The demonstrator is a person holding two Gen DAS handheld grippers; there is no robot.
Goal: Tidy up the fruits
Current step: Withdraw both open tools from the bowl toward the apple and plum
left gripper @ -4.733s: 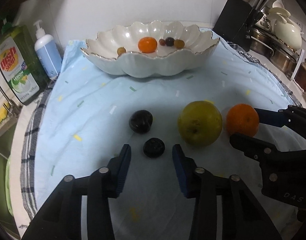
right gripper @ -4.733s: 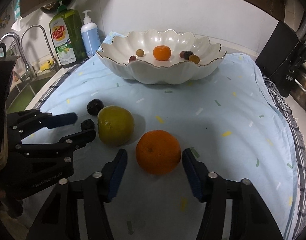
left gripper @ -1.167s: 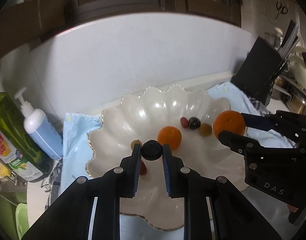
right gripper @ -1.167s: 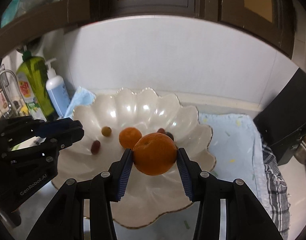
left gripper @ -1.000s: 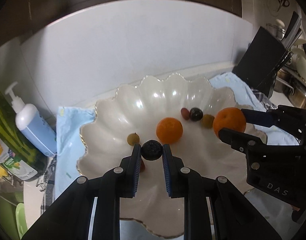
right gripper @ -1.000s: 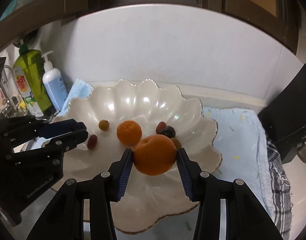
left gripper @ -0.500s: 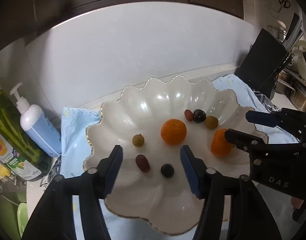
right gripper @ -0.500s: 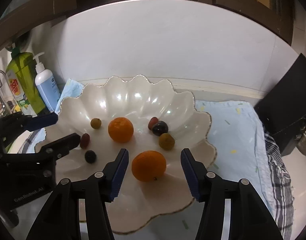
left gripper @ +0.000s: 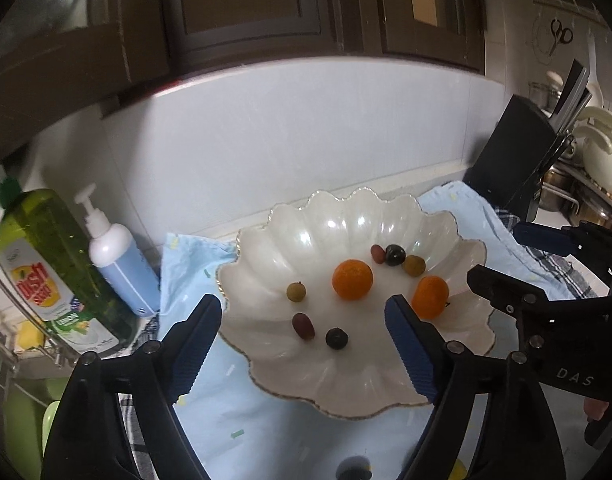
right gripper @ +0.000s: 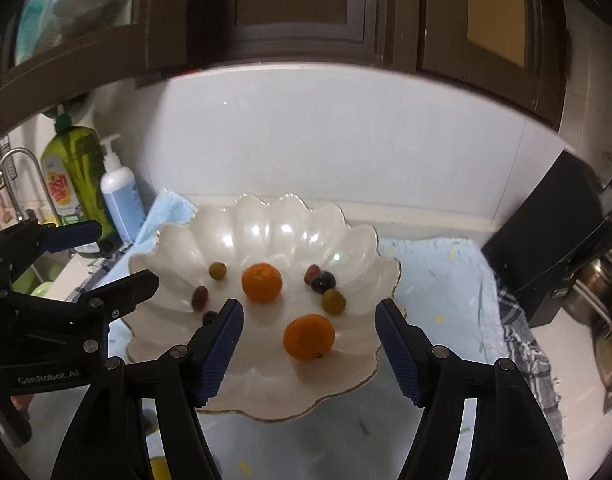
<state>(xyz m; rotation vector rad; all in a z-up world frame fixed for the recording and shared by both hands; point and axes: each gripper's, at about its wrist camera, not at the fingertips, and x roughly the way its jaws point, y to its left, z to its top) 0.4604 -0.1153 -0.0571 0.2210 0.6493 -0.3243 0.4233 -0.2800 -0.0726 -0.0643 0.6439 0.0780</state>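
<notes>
A white scalloped bowl point(left gripper: 346, 408) holds two oranges and several small fruits. The dark plum point(left gripper: 337, 338) lies on the bowl floor beside a red grape point(left gripper: 303, 325). My left gripper point(left gripper: 301, 308) hovers over the bowl, its jaws opening wide with nothing between the pads. An orange point(right gripper: 309, 336) rests near the bowl's front, below my right gripper point(right gripper: 310, 308), whose jaws are also opening and touch nothing. A second orange point(right gripper: 261, 282) sits in the bowl's point(right gripper: 265, 416) middle. A dark round fruit point(left gripper: 354, 468) shows on the cloth at the bottom edge.
A light blue cloth point(left gripper: 193, 264) covers the counter under the bowl. A green dish soap bottle point(left gripper: 45, 272) and a pump bottle point(left gripper: 113, 256) stand at the left by the sink faucet point(right gripper: 9, 184). A black knife block point(left gripper: 514, 160) stands at the right. Dark wall cabinets hang overhead.
The left gripper let go of the dark plum and the right let go of the orange; both fruits now lie in the bowl. Both jaws widened and both grippers rose away from the bowl.
</notes>
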